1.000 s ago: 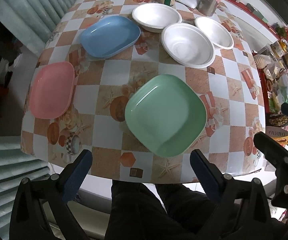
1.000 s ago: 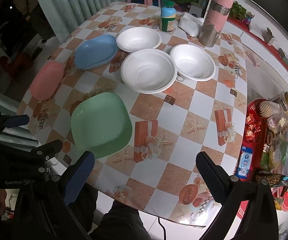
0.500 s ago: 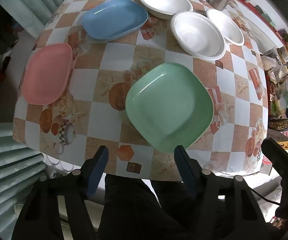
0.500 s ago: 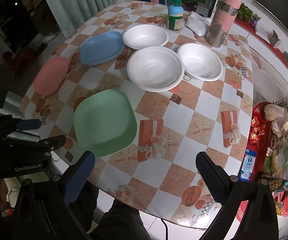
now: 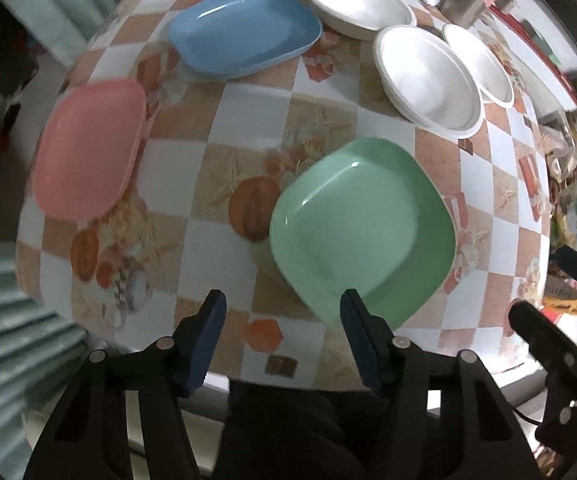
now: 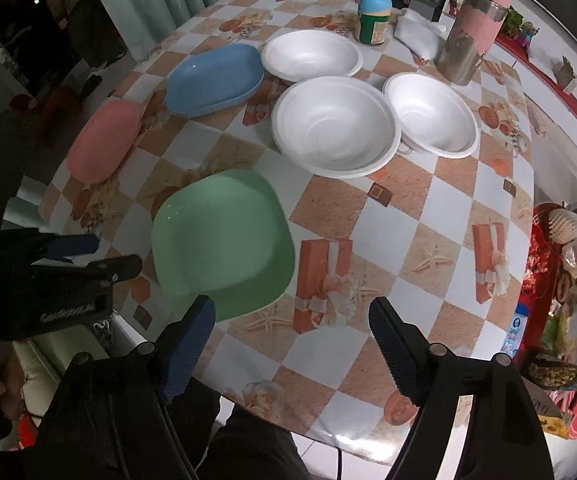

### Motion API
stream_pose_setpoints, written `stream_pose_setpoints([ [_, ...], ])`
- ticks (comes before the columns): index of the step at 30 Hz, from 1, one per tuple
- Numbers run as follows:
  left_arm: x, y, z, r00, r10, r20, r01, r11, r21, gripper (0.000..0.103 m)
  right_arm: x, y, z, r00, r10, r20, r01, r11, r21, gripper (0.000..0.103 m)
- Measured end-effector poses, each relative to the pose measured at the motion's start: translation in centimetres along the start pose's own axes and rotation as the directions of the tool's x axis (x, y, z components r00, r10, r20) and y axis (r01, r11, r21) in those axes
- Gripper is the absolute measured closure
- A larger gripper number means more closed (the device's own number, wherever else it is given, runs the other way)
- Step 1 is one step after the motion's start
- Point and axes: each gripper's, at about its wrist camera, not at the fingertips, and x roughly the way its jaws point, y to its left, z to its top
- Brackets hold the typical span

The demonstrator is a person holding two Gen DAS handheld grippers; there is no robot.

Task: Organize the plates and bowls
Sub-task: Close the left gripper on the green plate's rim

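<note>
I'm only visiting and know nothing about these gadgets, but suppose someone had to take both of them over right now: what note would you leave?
Left gripper: open, nothing held, fingers have just been closing, above the near table edge beside the green plate.
Right gripper: open, empty, fingers also just closing, to the right of the green plate.
On the table: green plate nearest, pink plate at left, blue plate beyond it, three white bowls at the far side.
Done: nothing stacked yet.
Left: gather plates together and bowls together, probably starting with the green plate.

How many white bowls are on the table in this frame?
3: the far bowl beside the blue plate, the middle bowl, and the right bowl touching it. None appears hidden.
</note>
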Motion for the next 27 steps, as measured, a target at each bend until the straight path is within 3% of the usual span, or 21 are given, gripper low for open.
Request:
stream_pose_setpoints([
  [4,1.0,-0.2,1.4,1.000,0.008,-0.013,-0.007,0.999,0.053,0.040,1.0,0.1,0.1,1.000,0.004,-0.026,-0.004,1.000,0.018,0.022],
  [12,3.4,-1.0,3.7,0.999,0.029,-0.043,-0.020,0.980,0.198,0.040,3.5,-1.3,0.4,0.996,0.039,-0.084,-0.025,0.986,0.165,0.022],
  [15,4.4,-0.9,4.3,0.997,0.027,-0.068,-0.011,0.976,0.219,0.040,4.4,-1.5,0.9,0.994,0.046,-0.101,-0.025,0.979,0.202,0.022],
  [18,5.3,-0.5,4.7,0.995,0.027,-0.093,-0.005,0.973,0.233,0.045,5.5,-1.3,1.6,0.990,0.055,-0.128,-0.026,0.976,0.217,0.034],
  [27,6.8,0.0,5.5,0.990,0.023,-0.141,0.017,0.961,0.276,0.046,8.3,-0.5,2.6,0.978,0.055,-0.200,-0.006,0.971,0.238,0.034],
])
